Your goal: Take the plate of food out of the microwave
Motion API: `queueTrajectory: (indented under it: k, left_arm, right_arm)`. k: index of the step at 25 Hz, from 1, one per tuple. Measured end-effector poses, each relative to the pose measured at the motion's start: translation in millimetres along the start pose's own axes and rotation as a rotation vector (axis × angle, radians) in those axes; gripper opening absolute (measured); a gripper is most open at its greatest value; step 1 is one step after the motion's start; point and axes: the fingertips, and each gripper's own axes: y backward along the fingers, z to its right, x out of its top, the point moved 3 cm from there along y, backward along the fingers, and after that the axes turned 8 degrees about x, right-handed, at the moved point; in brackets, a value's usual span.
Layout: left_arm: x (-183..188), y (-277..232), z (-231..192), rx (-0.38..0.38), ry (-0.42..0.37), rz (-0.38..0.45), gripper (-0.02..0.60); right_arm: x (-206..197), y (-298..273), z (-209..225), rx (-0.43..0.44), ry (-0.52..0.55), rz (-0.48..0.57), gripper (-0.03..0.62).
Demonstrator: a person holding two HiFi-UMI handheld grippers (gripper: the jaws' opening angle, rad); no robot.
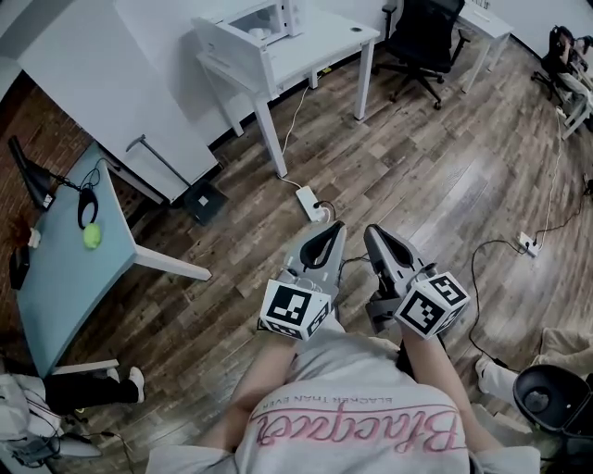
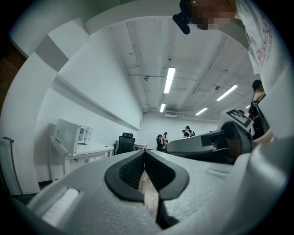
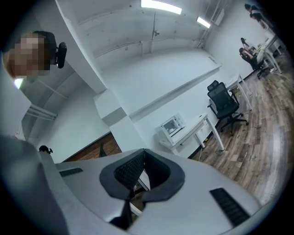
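My left tool (image 1: 330, 228) and right tool (image 1: 373, 231) both closed, empty, side by side above brown wooden plank floor (image 1: 445, 176). White box-shaped microwave (image 1: 259, 23) on far white surface (image 1: 324, 46), well apart; plate of food too small to tell.

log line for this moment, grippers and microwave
stage: not started | left gripper: shut, empty | right gripper: shut, empty | microwave: on white desk, far off

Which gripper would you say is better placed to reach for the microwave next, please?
Left, but only marginally. The microwave sits on the white desk far ahead and to the left, slightly nearer the left gripper. The right gripper is equally shut and empty.
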Motion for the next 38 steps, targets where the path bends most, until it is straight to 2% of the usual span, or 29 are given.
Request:
queueTrajectory:
  k: [13, 21, 28, 33, 38]
  left_arm:
    - [3.5, -27.0, -36.2, -0.036, 0.012, 0.008, 0.006]
    - [3.9, -24.4, -50.3, -0.02, 0.025, 0.012, 0.006]
    - [2.7, -30.9, -57.2, -0.021, -0.016, -0.001, 0.006]
    - [-1.1, -39.9, -57.8, -0.025, -0.018, -0.022, 0.006]
    - [-5.4, -57.7, -58.4, -0.036, -0.019, -0.043, 0.006]
  right_arm:
    - [10.2, -36.5, 14.3, -0.042, 0.013, 0.025, 0.012]
    - [8.9, -45.6, 12.3, -0.04, 0.015, 0.026, 0.012]
    - [0.4, -47.1, 17.0, -0.04, 0.007, 0.009, 0.012]
    - [-0.8, -45.2, 30.4, -0.051, -0.043, 0.012, 0.012]
    - [7.4, -56.0, 43.9, -0.035, -0.037, 0.005, 0.012]
